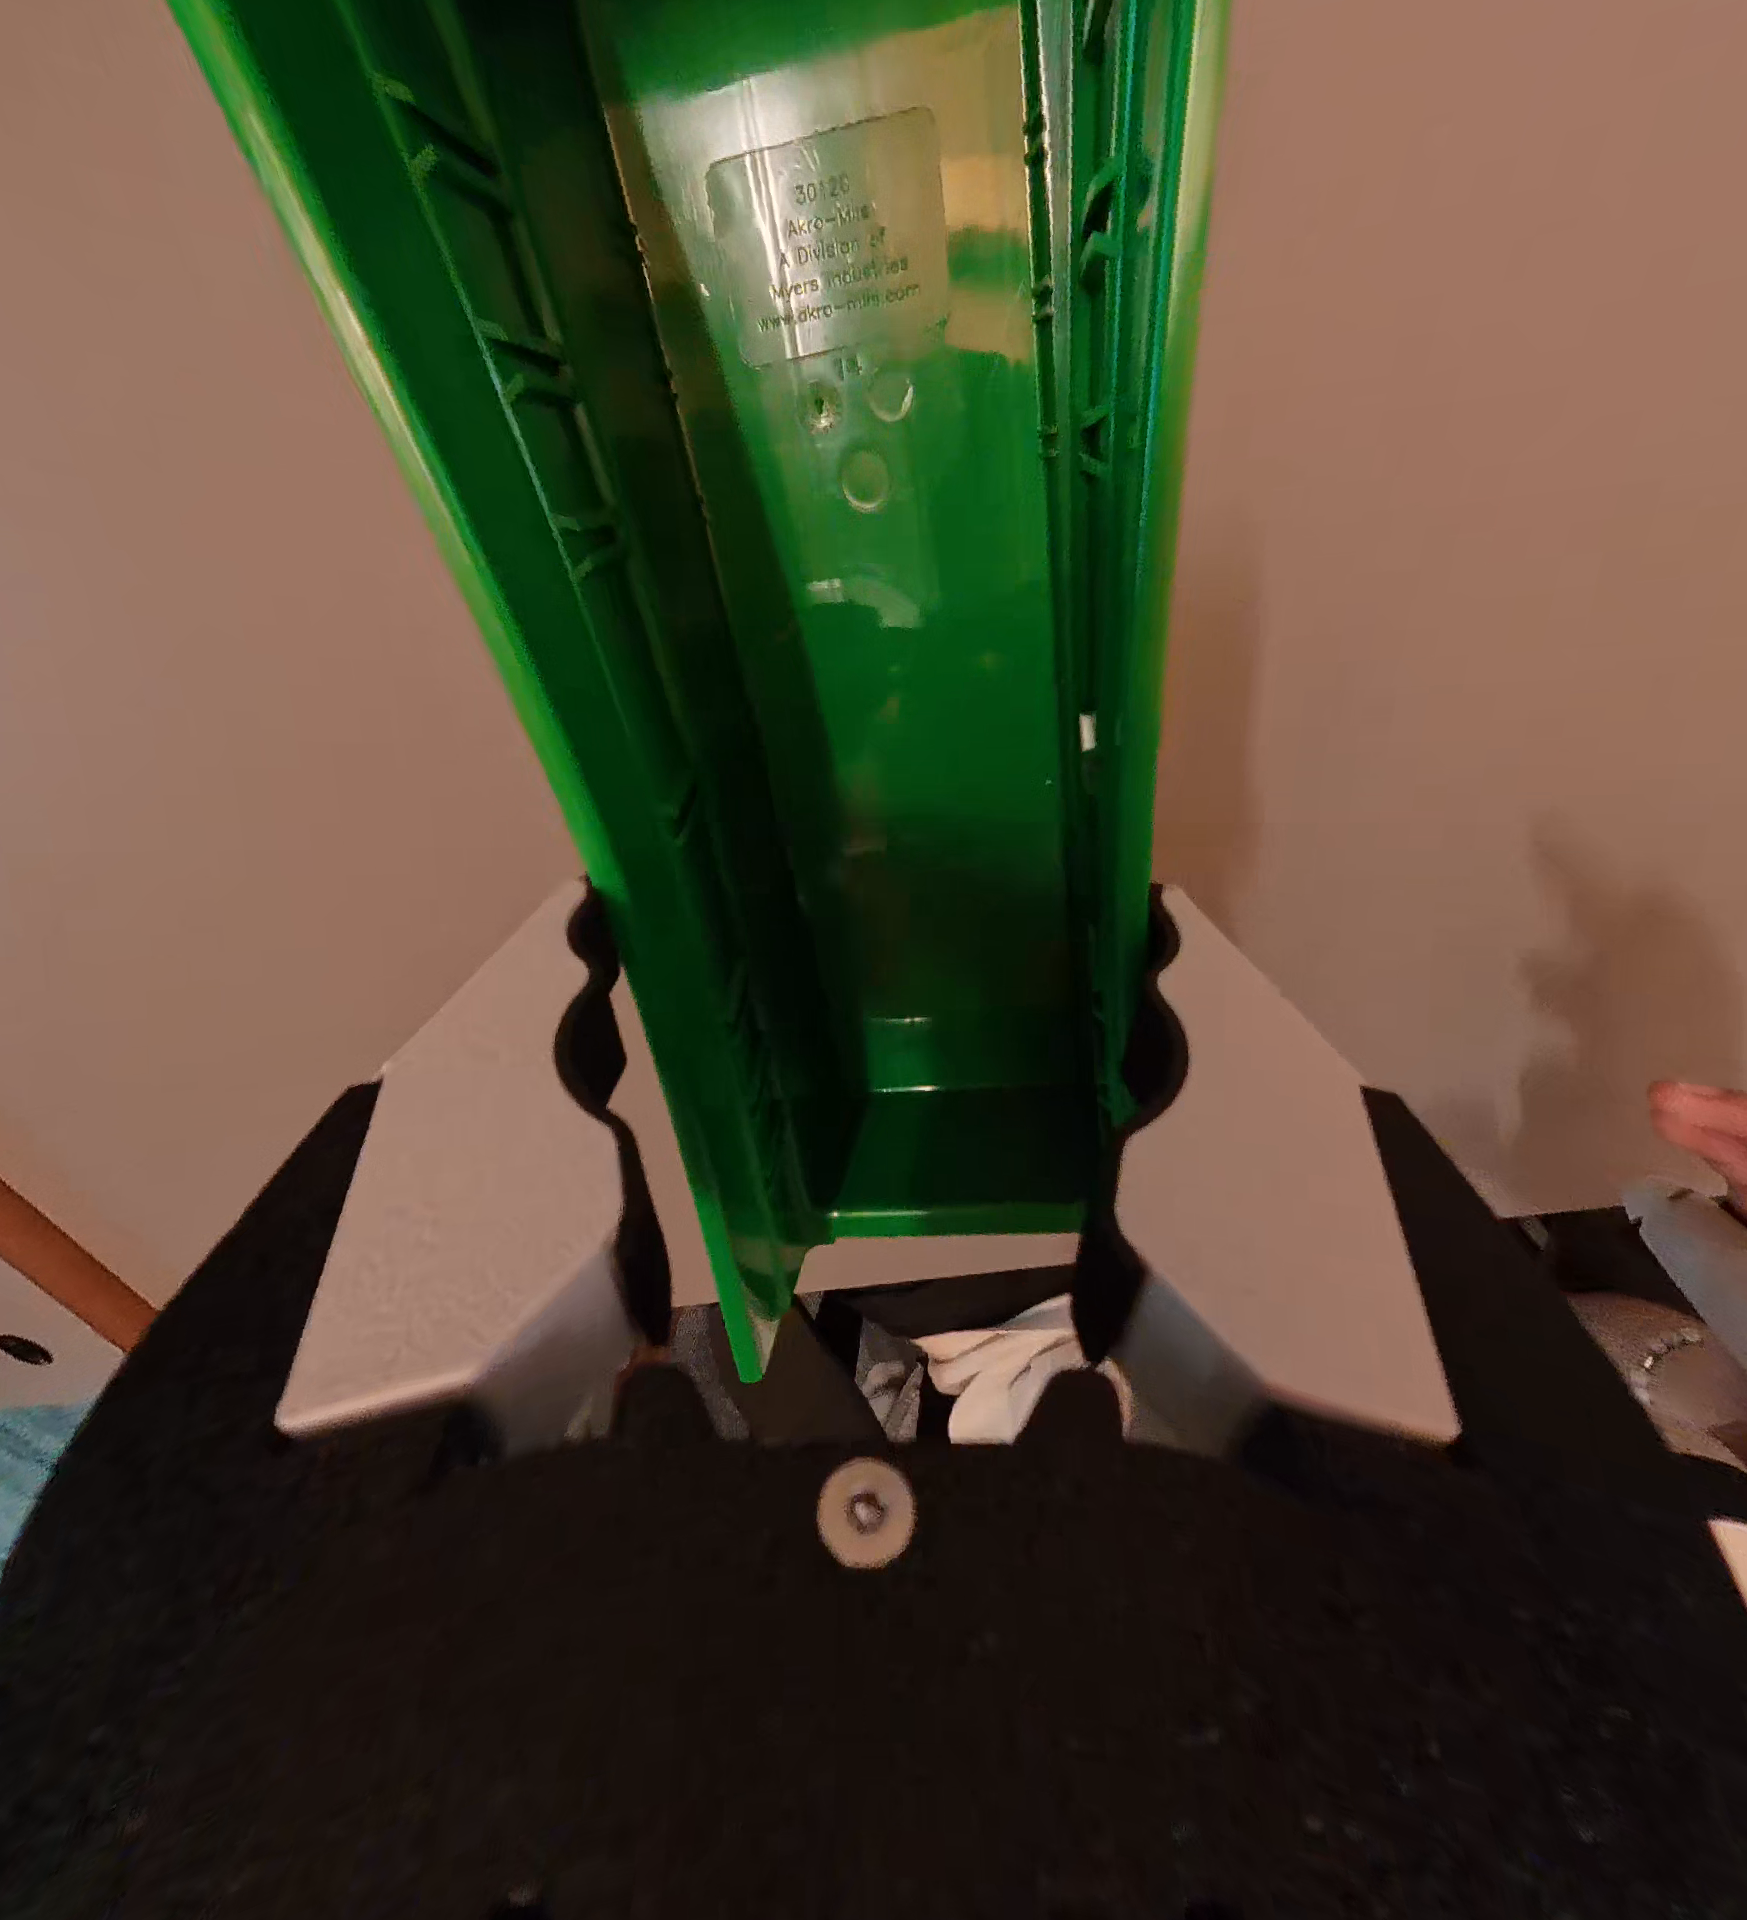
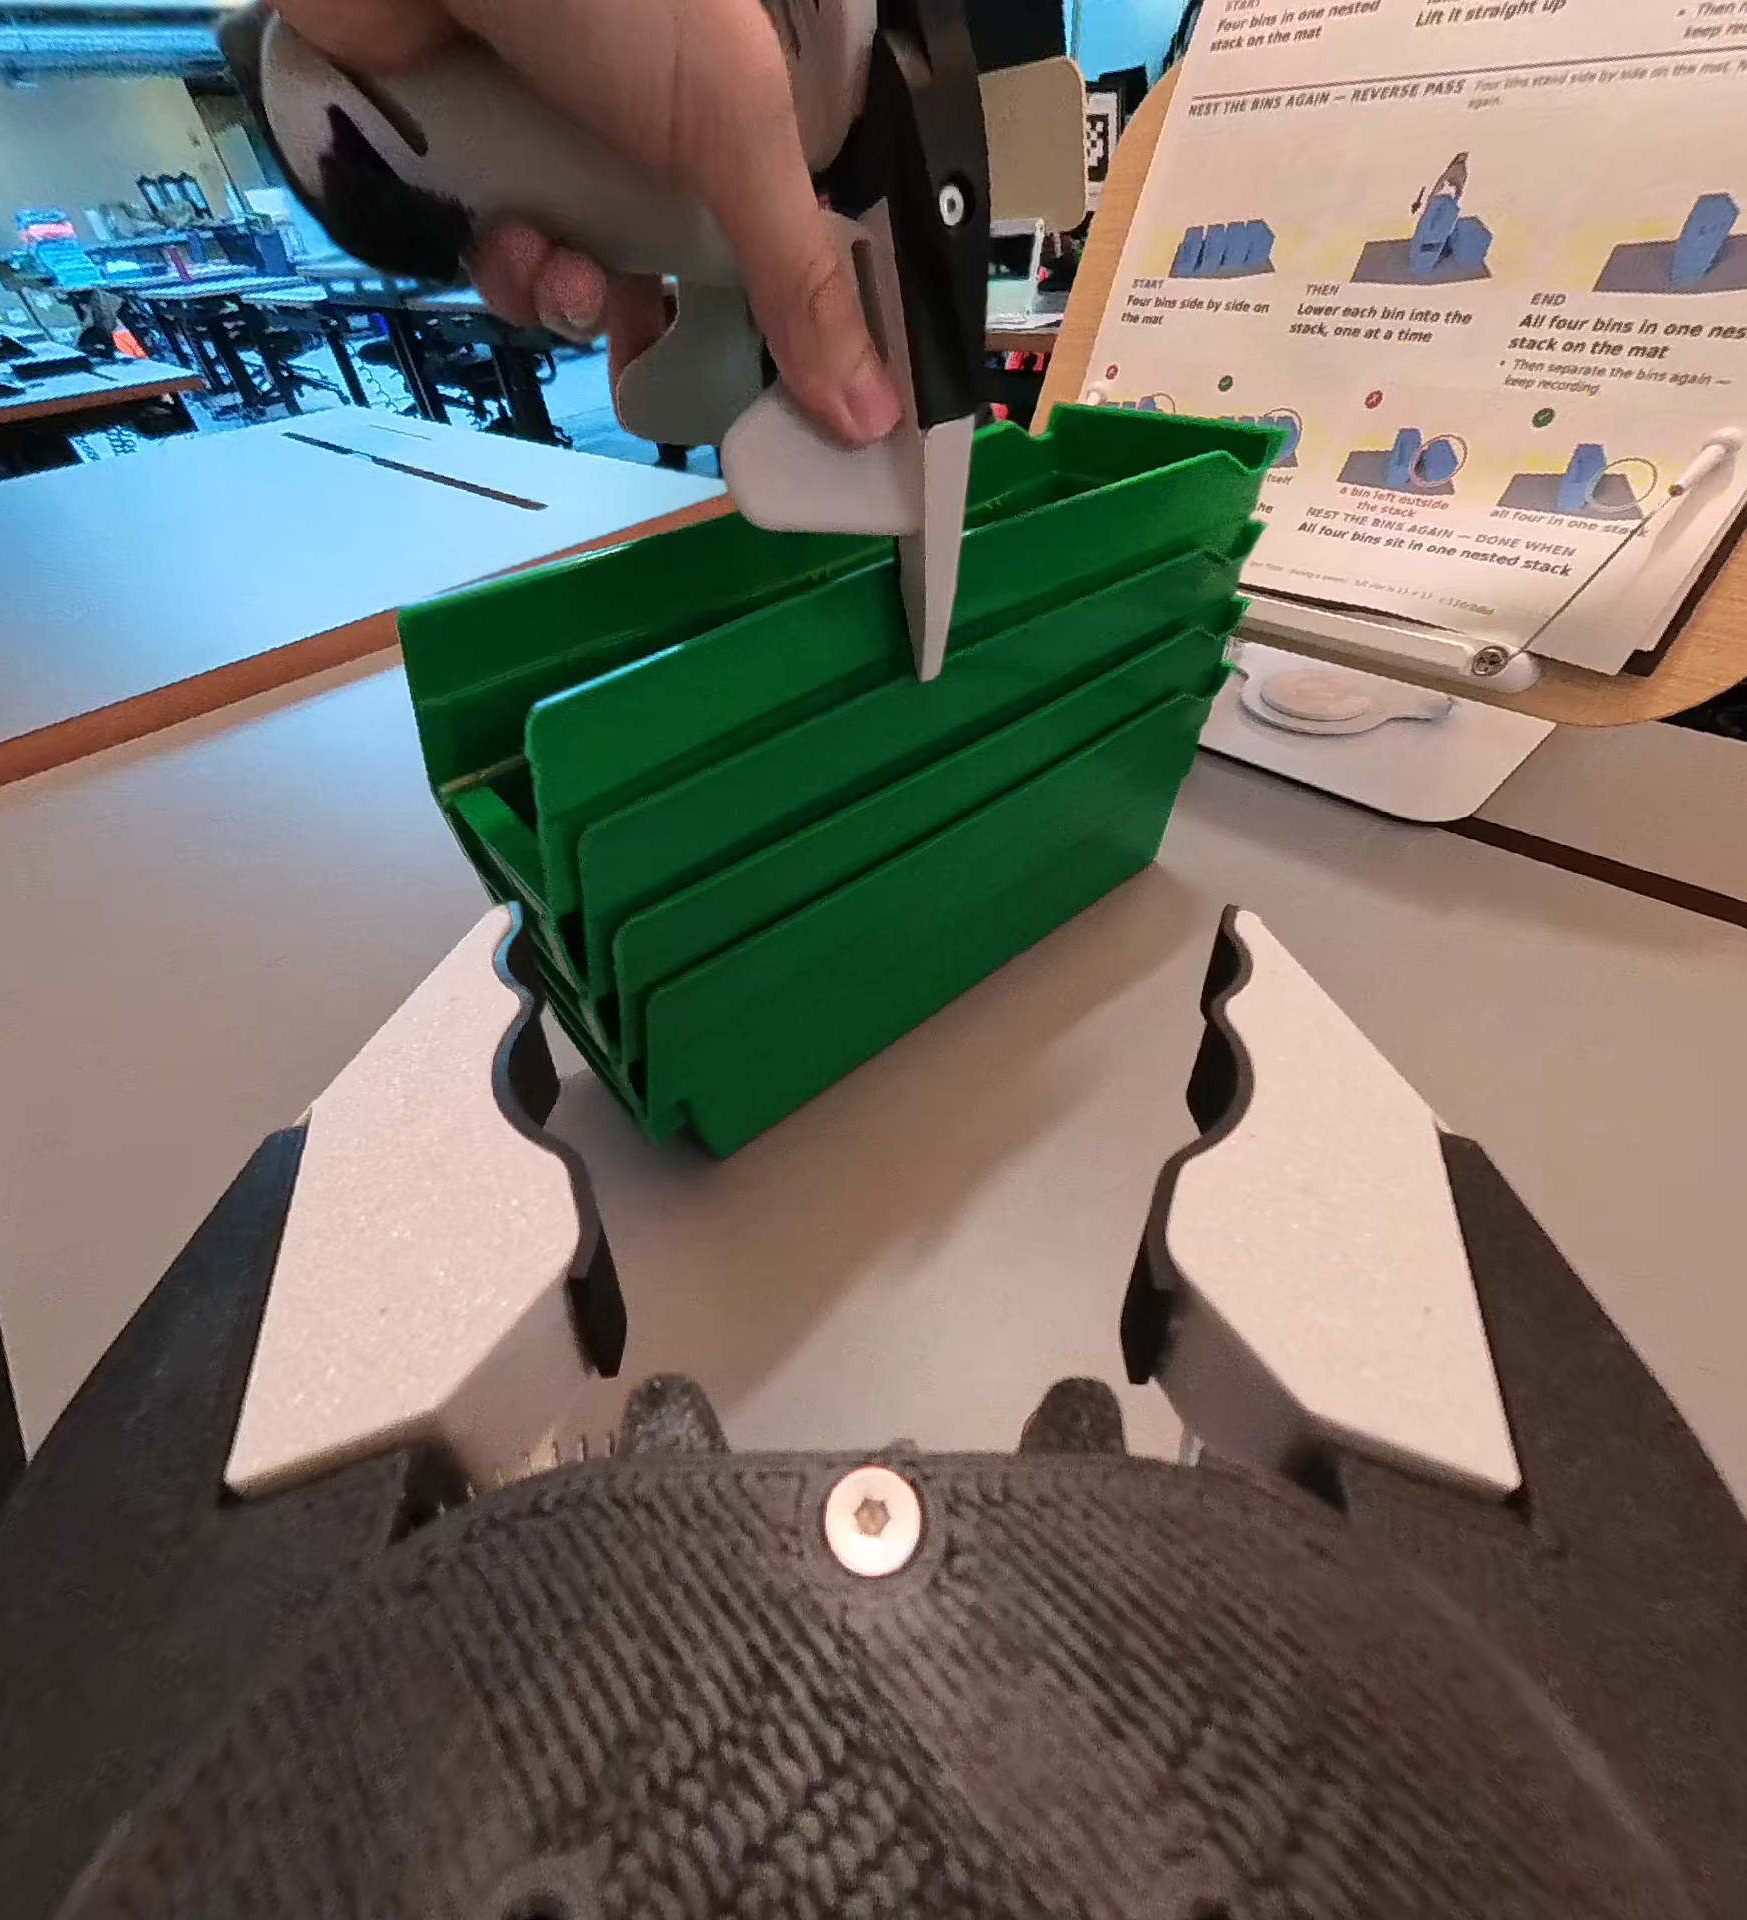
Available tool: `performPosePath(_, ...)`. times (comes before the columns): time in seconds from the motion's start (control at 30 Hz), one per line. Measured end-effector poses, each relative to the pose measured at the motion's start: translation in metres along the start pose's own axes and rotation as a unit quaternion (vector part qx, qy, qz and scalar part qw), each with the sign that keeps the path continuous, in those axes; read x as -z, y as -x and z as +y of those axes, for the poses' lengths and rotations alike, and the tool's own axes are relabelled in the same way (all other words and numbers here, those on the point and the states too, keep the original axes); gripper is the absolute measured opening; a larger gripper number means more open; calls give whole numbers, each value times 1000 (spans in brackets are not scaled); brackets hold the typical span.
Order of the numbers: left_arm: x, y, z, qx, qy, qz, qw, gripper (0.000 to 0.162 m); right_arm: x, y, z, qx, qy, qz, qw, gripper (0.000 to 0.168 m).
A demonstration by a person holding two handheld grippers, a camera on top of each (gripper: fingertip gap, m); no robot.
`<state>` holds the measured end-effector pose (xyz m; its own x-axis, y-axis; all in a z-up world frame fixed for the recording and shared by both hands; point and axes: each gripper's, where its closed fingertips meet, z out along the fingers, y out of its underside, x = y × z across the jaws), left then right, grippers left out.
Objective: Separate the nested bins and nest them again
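My right gripper (image 2: 869, 1132) hangs open with nothing between its fingers, and the stack of nested green bins (image 2: 827, 790) stands on the grey table (image 2: 1471, 1039) just ahead of its tips. From above the stack, my left gripper (image 2: 926, 582) reaches down, and its own camera shows its fingers closed on the top bin (image 1: 879, 623), one on each side wall.

My worry is that the bins are wedged tightly. If I pull up with the left while the right holds nothing, I judge the bins beneath could rise with the top one and then drop or tip. The grip is also only on thin, slick walls, so a skewed pull could let it slide out. Beyond the stack, to the right, the instruction board (image 2: 1492, 312) on its stand is close enough for a swinging bin to hit.
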<state>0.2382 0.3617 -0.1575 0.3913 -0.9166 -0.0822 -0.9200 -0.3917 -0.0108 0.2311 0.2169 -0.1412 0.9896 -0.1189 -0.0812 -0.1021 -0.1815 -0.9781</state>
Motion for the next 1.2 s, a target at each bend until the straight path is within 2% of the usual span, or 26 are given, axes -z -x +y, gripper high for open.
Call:
performPosePath(0.23, 6, 0, -5, 23, -8, 45, 999, 93, -4, 0, 4, 6, 7, 2, 1000, 124)
performPosePath(0.53, 14, -3, -9, 13, -7, 36, 999, 92, -6, -1, 6, 9, 10, 7, 1000, 123)
performPosePath(0.73, 38, -6, -17, 8, -35, 33, 999, 92, -7, -3, 7, -1, 7, 7, 1000, 119)
performPosePath(1.0, 34, -7, -12, 19, -33, 41, 998, 92, -7, 2, 5, 7, 5, 6, 1000, 117)
performPosePath(1.2, 34, -7, -10, 20, -37, 49, 998, 92, -6, 7, -7, -4, -30, -3, 1000, 104)
